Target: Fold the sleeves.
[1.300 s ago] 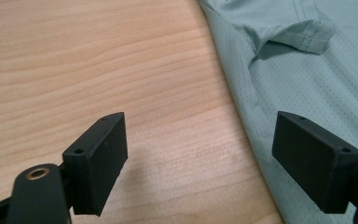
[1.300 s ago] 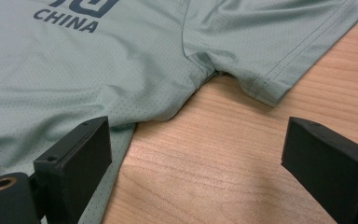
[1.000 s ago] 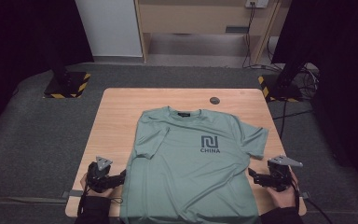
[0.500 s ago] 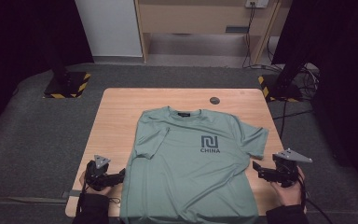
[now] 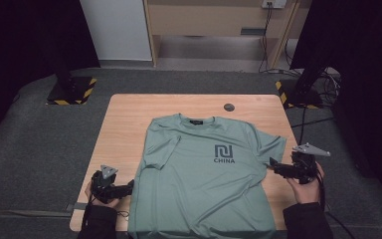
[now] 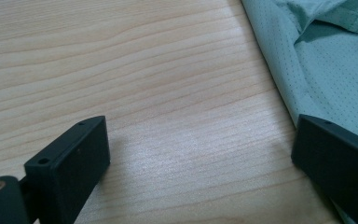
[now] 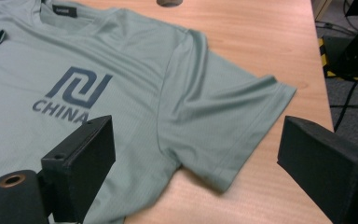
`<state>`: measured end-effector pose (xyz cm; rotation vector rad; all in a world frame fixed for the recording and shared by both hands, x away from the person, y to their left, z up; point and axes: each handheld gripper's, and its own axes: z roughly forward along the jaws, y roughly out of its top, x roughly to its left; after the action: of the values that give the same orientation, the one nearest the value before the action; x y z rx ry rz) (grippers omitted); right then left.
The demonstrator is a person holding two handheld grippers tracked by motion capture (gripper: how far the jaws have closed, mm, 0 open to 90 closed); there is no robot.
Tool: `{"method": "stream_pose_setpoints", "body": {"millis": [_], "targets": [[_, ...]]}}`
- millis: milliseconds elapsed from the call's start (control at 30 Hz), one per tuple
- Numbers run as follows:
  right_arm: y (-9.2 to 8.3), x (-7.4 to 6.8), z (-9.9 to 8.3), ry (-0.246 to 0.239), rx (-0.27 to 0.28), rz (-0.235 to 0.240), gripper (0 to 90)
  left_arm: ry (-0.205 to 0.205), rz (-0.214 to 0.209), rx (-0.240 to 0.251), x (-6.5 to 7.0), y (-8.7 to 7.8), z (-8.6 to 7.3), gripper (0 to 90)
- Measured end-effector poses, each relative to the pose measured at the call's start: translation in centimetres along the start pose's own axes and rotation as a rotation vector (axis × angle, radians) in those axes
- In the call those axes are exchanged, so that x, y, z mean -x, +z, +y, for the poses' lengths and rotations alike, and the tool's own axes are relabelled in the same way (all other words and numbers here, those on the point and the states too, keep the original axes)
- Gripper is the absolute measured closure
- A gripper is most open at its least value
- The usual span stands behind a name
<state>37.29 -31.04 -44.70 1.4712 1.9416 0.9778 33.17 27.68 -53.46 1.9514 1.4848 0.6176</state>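
- Both pairs of jaws stand spread wide and grasp nothing: the left gripper [image 5: 110, 186] rests low on the table beside the shirt's lower left edge, and the right gripper [image 5: 292, 167] hangs just off the shirt's right sleeve.
- Seen from the left gripper view, one blocky black jaw lies over bare wood while the other overlaps the shirt's edge.
- Spread flat, front up, the sage-green t-shirt [image 5: 204, 174] covers the near middle of the table; its fabric is a fine dotted mesh, with a dark angular logo [image 5: 224, 151] above the word CHINA.
- Its left sleeve [image 5: 159, 149] is folded inward onto the body; its right sleeve [image 7: 242, 116] lies open, hem stitched.
- Compared with a second ago, the right gripper sits farther up the table, level with the sleeve; the left gripper and the shirt keep their places.
- Pale, straight-grained wood forms the table [image 5: 129, 124], with a small dark round disc [image 5: 229, 107] near its far edge.
- Grey carpet surrounds it; black stands with yellow-striped bases [image 5: 72, 89] and loose cables sit beyond.
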Motion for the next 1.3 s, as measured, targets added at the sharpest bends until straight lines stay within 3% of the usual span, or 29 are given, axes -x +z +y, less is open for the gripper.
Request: {"method": "stream_pose_setpoints", "body": {"millis": [300,733,1300], "targets": [[1.2,0.7,2.7,0.009,0.01,-0.027,14.2,-0.001,0.001,-0.003,0.0,0.0,0.0,1.8],[3.9,2.1,4.4,0.007,-0.019,-0.066,16.4,-0.001,0.003,-0.003,0.0,0.0,0.0,1.7],[9.0,5.6,4.2,0.08,-0.065,-0.086,23.1,0.0,0.003,-0.005,0.0,0.0,0.0,1.5]]}}
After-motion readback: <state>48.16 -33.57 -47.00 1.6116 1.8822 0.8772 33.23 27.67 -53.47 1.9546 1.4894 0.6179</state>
